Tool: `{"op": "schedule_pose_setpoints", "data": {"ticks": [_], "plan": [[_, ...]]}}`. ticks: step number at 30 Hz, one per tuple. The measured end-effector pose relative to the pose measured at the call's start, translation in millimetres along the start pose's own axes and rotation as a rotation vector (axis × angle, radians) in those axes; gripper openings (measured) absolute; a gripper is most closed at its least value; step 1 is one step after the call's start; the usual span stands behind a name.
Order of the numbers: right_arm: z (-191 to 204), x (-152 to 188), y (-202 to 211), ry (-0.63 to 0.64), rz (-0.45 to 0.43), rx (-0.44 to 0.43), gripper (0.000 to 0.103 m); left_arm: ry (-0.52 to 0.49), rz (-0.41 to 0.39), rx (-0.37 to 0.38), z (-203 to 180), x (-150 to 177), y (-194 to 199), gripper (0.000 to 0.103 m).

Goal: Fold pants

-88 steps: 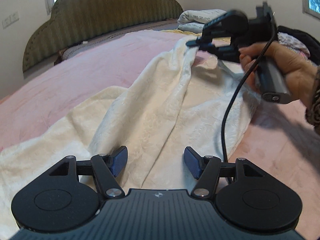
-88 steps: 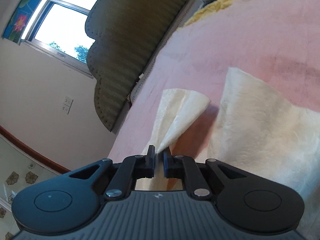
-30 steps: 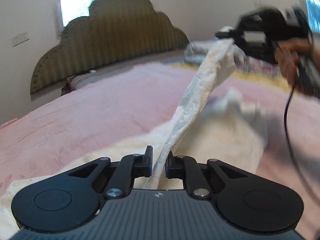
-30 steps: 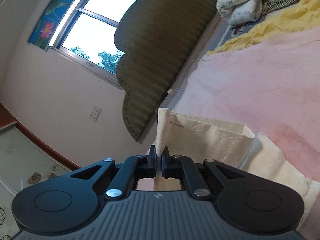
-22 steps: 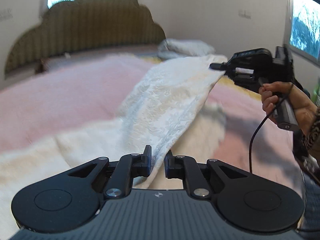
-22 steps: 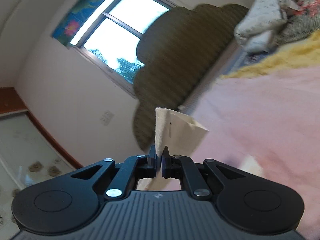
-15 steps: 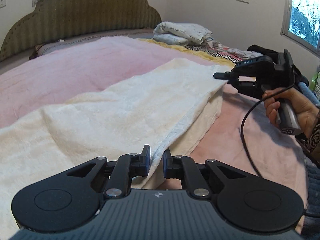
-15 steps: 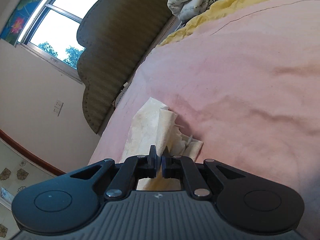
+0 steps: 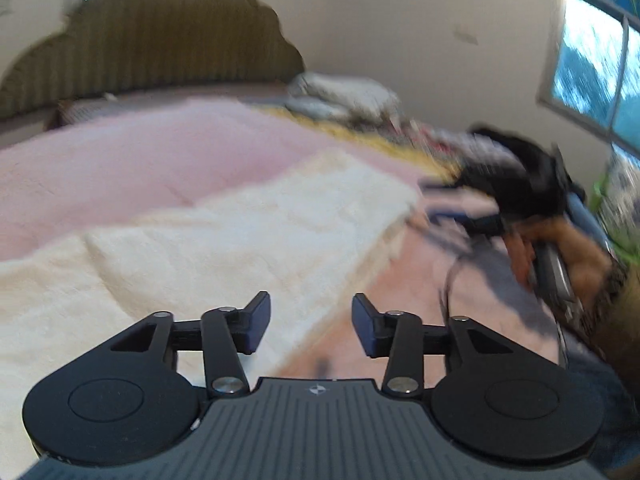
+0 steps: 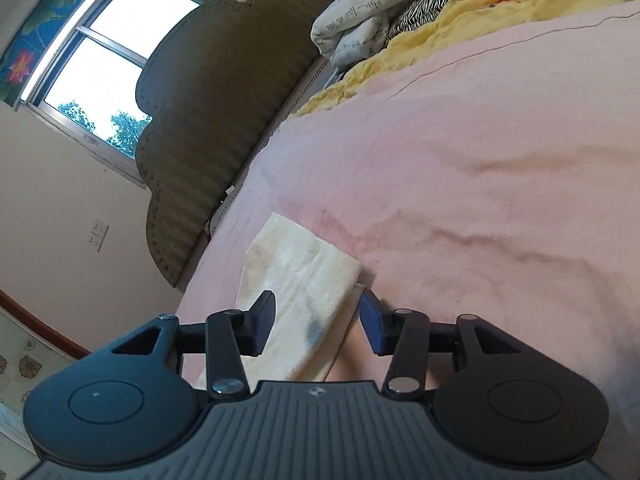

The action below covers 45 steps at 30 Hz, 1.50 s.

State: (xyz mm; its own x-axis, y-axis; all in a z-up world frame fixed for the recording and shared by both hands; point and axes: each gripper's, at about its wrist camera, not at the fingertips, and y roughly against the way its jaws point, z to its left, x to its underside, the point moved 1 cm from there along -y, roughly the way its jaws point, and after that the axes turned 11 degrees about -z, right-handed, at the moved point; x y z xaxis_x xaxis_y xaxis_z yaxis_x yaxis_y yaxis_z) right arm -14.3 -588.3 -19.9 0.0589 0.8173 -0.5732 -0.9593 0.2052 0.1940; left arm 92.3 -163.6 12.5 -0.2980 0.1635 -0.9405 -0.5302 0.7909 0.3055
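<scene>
Pants: the cream pants [image 9: 248, 232] lie flat on the pink bedspread [image 9: 120, 164], one leg laid over the other so the edges nearly match, which reads as the lengthwise fold just set down
Far end: in the right wrist view the leg ends [image 10: 304, 276] sit stacked, the top layer a little short of the one beneath
Left gripper: the left gripper [image 9: 308, 322] hangs just above the near edge of the cloth with its jaws spread wide and nothing between them
Right gripper: the right gripper [image 10: 318, 322] has its jaws spread too, straddling the stacked hem without pinching it; seen from the left it is a dark blur at the far right
Why so: both let go low over the cloth, so the layers stay where they are laid
Change: half a second ago both pairs of jaws were pressed together on the edge of the top leg; now both have released, and the right one is pulling away
Beyond: the headboard [image 9: 160, 40] and a heap of bedding [image 10: 360, 20] stand at the far end of the bed
</scene>
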Motion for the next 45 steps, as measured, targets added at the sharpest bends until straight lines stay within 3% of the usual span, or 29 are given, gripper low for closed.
{"op": "schedule_pose_setpoints", "data": {"ticks": [3,5,9,11,13,16,19,22,24,27,31,34,43,45], "plan": [[5.1,9.1,8.1,0.088,0.018,0.029,0.046,0.02,-0.147,-0.176,22.5,-6.3,12.0,0.08],[11.3,17.5,7.1,0.162,0.052,0.04,0.044,0.018,-0.183,-0.264,38.4,-4.0,11.5,0.083],[40.9,37.1,-3.4,0.474,0.106,0.077,0.045,0.057,-0.134,-0.388,67.4,9.8,-2.0,0.083],[60.7,52.5,-11.4,0.682,0.136,0.091,0.045,0.132,-0.089,-0.403,79.8,16.1,-7.9,0.083],[67.9,61.0,-19.4,0.732,0.153,0.057,0.045,0.196,-0.054,-0.389,92.4,16.8,-10.2,0.083],[52.8,47.3,-25.2,0.488,0.126,0.009,0.046,0.269,-0.06,-0.38,106.9,21.3,0.1,0.083],[32.9,32.1,-31.7,0.285,0.104,-0.02,0.043,0.26,-0.045,-0.374,105.2,22.4,-3.0,0.089],[26.1,24.5,-42.1,0.236,0.098,-0.014,0.029,0.216,-0.02,-0.384,97.8,21.9,-8.4,0.093],[19.3,21.0,-45.6,0.174,0.081,-0.029,0.012,0.209,-0.015,-0.384,96.5,22.9,-9.2,0.094],[12.8,22.7,-38.5,0.13,0.027,-0.03,0.008,0.221,-0.021,-0.378,98.0,23.4,-7.1,0.095],[27.0,21.9,-14.4,0.189,-0.06,-0.019,0.007,0.221,-0.017,-0.377,98.3,23.7,-9.0,0.095],[21.0,21.6,-25.1,0.203,0.035,0.071,0.011,0.21,-0.009,-0.376,96.8,23.1,-11.1,0.097],[-27.6,14.6,0.9,-0.222,-0.002,0.004,0.027,0.21,-0.008,-0.372,97.0,24.1,-10.1,0.099],[-28.2,14.8,0.3,-0.246,-0.009,-0.01,0.037,0.208,-0.006,-0.373,96.7,23.3,-10.6,0.099]]}}
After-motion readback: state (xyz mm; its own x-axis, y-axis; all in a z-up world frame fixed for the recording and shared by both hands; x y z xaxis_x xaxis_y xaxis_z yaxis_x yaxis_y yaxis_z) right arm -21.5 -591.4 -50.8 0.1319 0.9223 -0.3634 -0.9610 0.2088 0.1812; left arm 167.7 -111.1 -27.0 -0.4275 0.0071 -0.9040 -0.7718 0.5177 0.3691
